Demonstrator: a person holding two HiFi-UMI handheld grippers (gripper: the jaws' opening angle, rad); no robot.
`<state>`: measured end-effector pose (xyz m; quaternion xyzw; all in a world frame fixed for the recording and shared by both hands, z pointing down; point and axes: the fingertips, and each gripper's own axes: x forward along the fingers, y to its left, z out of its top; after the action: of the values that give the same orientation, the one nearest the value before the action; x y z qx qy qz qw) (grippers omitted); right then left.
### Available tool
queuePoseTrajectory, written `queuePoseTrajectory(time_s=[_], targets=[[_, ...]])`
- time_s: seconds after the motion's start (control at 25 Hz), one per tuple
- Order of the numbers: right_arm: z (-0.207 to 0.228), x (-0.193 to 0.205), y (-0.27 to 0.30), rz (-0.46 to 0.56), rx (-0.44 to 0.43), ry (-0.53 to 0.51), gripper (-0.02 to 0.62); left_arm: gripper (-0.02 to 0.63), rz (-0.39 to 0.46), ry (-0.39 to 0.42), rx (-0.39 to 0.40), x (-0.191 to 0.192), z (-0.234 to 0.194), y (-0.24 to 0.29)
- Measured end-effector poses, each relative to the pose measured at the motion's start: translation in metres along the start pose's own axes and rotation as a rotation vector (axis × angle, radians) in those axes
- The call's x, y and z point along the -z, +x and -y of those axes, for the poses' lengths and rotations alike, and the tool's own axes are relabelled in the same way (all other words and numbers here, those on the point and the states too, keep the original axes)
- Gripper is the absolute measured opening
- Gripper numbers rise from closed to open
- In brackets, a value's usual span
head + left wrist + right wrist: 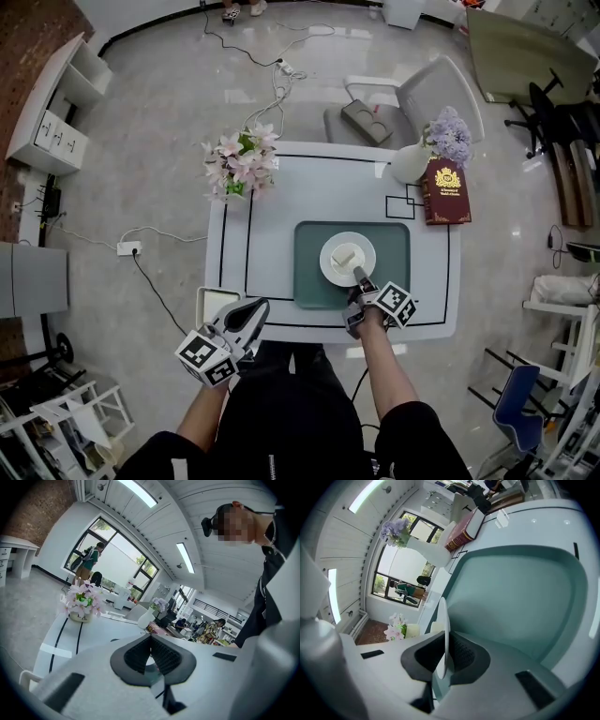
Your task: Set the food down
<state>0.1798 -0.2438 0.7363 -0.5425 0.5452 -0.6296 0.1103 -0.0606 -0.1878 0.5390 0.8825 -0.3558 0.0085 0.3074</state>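
Right gripper (359, 278) pinching plate (330, 268) rim, arm extended over tray (314, 281) | left gripper (251, 317) pressed together, beside table (281, 187) corner

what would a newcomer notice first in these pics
The white plate with a pale piece of food stands out, over the teal tray mid-table, with the right gripper clamped on its near rim. Next come the pink flowers at the table's far left corner and the red book at the far right.

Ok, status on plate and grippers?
Right gripper shut on plate rim, food aboard, over green tray. Left gripper shut, empty, near table edge. Tray bare around plate.
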Motion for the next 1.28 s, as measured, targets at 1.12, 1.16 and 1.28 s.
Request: queuePoseTrajectory(time_s=[1.12, 1.16, 1.28], targets=[[0.011, -0.017, -0.013, -0.035, 0.27, -0.416, 0.241, 0.006, -0.01, -0.007, 0.099, -0.003, 0.007, 0.009], [0.008, -0.018, -0.016, -0.027, 0.265, -0.424, 0.241, 0.006, -0.01, -0.006, 0.105, -0.003, 0.008, 0.011], [-0.006, -0.022, -0.029, -0.003, 0.229, -0.453, 0.241, 0.006, -0.009, 0.002, 0.126, -0.004, 0.015, 0.017]])
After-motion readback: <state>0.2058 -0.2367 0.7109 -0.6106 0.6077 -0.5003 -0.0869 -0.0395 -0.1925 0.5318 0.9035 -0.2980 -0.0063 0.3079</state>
